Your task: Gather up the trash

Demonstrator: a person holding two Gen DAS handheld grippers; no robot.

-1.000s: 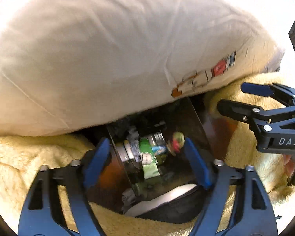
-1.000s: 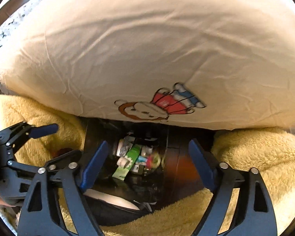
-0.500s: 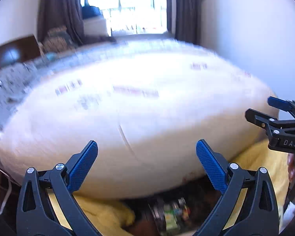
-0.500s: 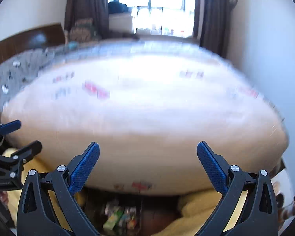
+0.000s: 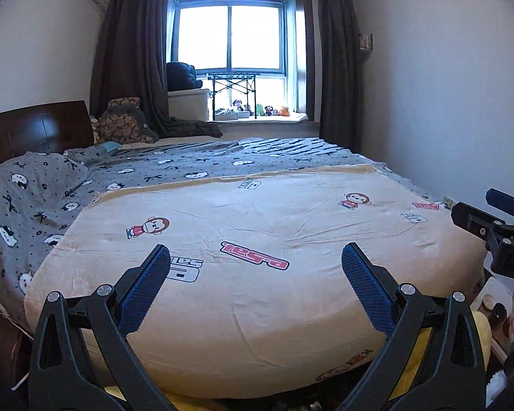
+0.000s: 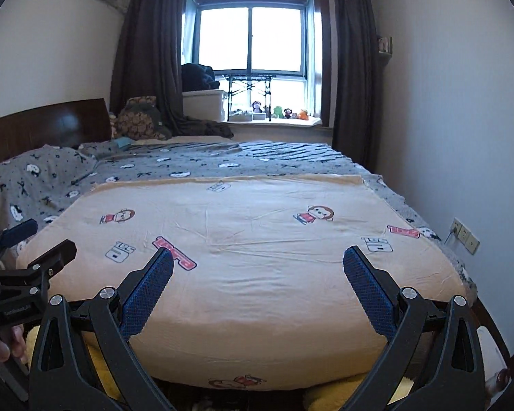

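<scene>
Your left gripper (image 5: pixel 255 260) stands spread wide with nothing between its blue pads (image 5: pixel 144 291); its jaws have just been opening. It is raised over the near rounded edge of the peach cartoon-print quilt (image 5: pixel 257 308), open air all round. Trash is barely visible: a dark gap under the quilt's bottom edge (image 5: pixel 301 404), contents unreadable. Your right gripper (image 6: pixel 257 260) matches it, jaws likewise just opened and empty, over the same edge. Beyond lie the grey patterned bedding (image 6: pixel 188 164), then the wall socket (image 6: pixel 466 234) at right.
</scene>
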